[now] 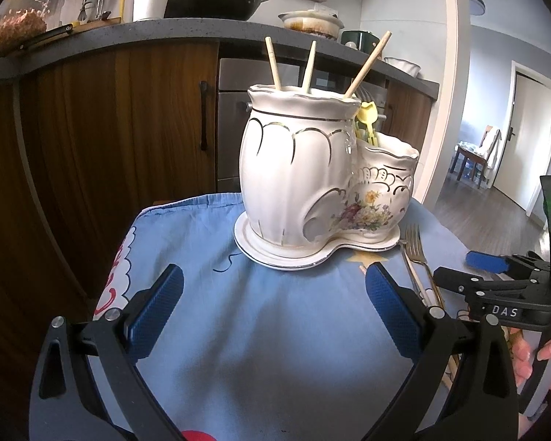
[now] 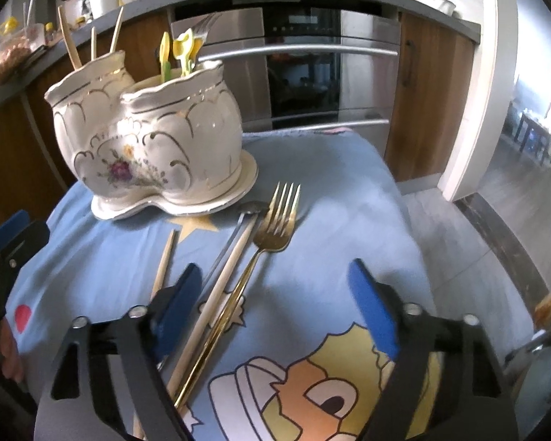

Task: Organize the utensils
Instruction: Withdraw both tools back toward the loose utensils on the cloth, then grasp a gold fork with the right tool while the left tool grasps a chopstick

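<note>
Right wrist view shows my right gripper [image 2: 275,303] with jaws wide and nothing between them, hovering low over the loose cutlery on the blue cartoon cloth [image 2: 330,183] that covers the tabletop. I count four pieces left out, lying roughly parallel with their working ends toward the ceramic holder [image 2: 154,139]: one gold fork [image 2: 275,220], one pale chopstick [image 2: 224,279] beside it, one dark metal spoon [image 2: 238,228] with its bowl almost at the holder's saucer, and one more chopstick [image 2: 165,257] a little further left. The fork handle and the first chopstick run under my left jaw pad rather than between the pads — I judge I must shift left before closing on either.

The holder stands toward the far edge of the tabletop, upright on its own saucer. It has three lobes visible across the two views: the tall one holds three chopsticks [image 1: 308,66], so the loose pair likely belongs there; a lower one holds yellow-green plastic utensils [image 2: 183,51], number unclear, plus what looks like a steel fork behind them.

My left gripper [image 1: 275,308] waits near the front edge facing the holder, jaws wide and empty — probably kept clear so the right can work.
</note>
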